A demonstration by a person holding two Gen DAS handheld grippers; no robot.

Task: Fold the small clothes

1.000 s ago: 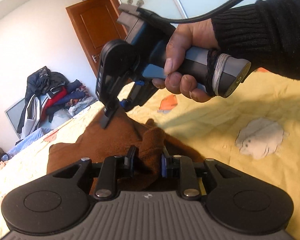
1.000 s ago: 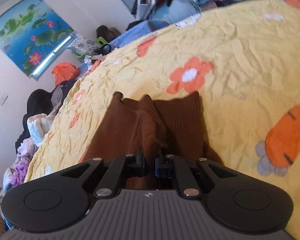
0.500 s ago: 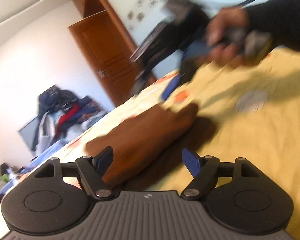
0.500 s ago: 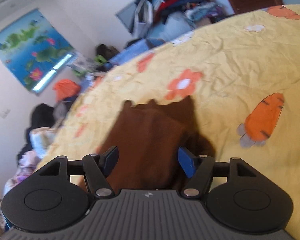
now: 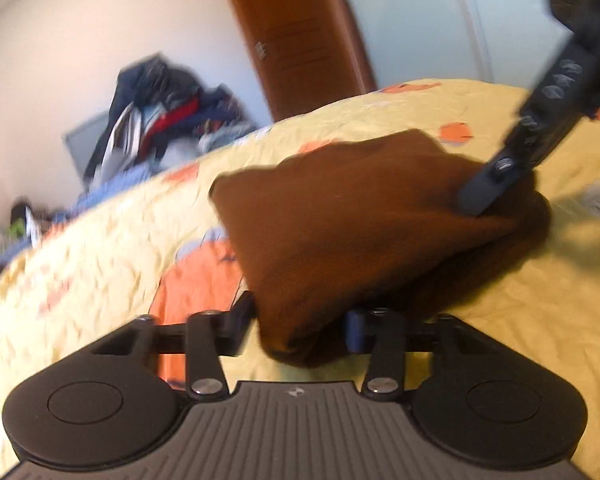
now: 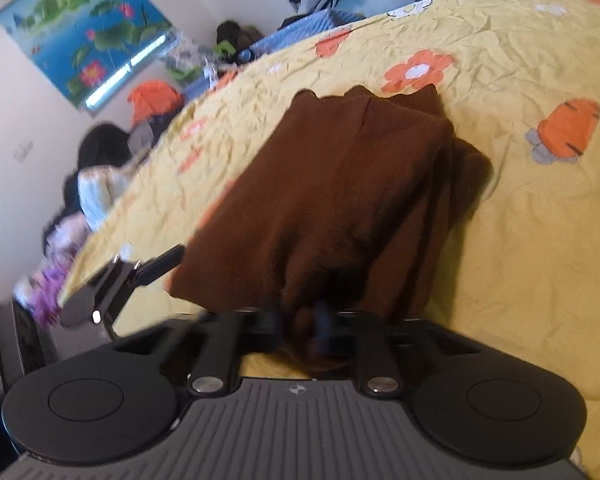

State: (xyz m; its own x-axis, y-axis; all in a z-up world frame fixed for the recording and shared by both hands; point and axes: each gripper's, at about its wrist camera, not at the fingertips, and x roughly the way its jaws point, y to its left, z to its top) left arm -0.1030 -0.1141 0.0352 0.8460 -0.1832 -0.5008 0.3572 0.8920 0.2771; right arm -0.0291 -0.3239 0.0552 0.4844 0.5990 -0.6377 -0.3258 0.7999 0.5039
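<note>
A brown knitted garment (image 5: 352, 216) lies folded on the yellow bedspread (image 5: 540, 312); it also shows in the right wrist view (image 6: 340, 200). My left gripper (image 5: 300, 324) is closed around the garment's near corner, with a thick fold between its fingers. My right gripper (image 6: 300, 322) is shut on the garment's near edge in the right wrist view. The right gripper also shows in the left wrist view (image 5: 480, 196), at the garment's far right corner. The left gripper shows in the right wrist view (image 6: 156, 268), at the garment's left corner.
The bedspread (image 6: 520, 240) has orange flower and carrot prints. A pile of clothes (image 5: 164, 120) sits beyond the bed's far edge, next to a wooden door (image 5: 292, 36). More clothes (image 6: 100, 184) lie past the bed's left side under a lotus picture (image 6: 84, 36).
Both grippers were shut on the garment, opened and pulled back half a second ago, and are now closed again on the folded garment's near corners.
</note>
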